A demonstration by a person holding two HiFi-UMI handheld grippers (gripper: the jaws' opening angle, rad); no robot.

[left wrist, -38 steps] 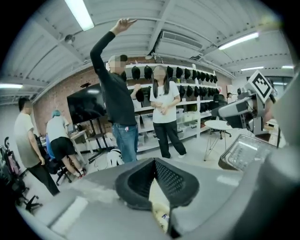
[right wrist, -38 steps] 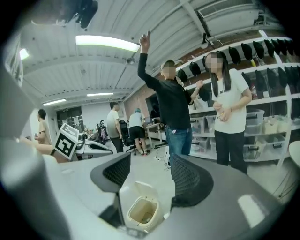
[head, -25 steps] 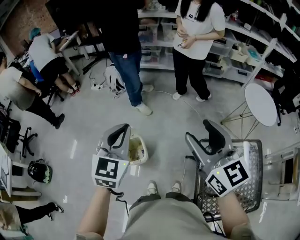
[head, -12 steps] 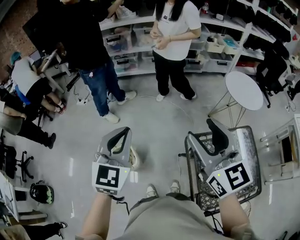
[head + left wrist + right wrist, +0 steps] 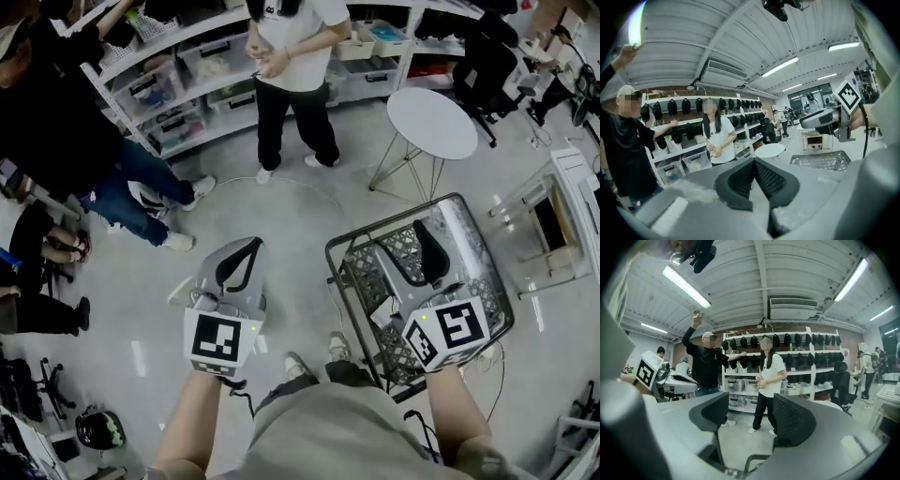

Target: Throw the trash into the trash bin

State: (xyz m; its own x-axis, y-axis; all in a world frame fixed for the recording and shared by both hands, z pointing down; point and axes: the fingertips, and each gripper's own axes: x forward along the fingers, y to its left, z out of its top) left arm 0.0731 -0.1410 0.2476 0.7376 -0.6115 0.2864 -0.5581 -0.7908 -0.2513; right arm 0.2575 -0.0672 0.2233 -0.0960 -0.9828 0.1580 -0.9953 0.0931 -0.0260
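My left gripper (image 5: 251, 246) (image 5: 754, 161) is held level over the grey floor, shut, its black pads meeting at the tips with nothing between them. Out to the right, my right gripper (image 5: 401, 242) (image 5: 750, 416) hangs above a wire mesh basket (image 5: 490, 267) (image 5: 825, 160). It is open; its jaws have just been opening and the gap between the pads holds nothing. No trash shows in either gripper. No view shows a trash bin. Each gripper view catches the other gripper at its side.
A person in a white top (image 5: 286, 56) stands ahead by storage shelves (image 5: 178, 80). Another person in black (image 5: 56, 122) is at the left. A round white table (image 5: 431, 122) stands beyond the basket, and a white bench (image 5: 581, 202) at the right.
Both grippers and the head have swung right across the room. The white bin beside the left gripper has dropped out of sight. The wire basket now lies fully under the right gripper.
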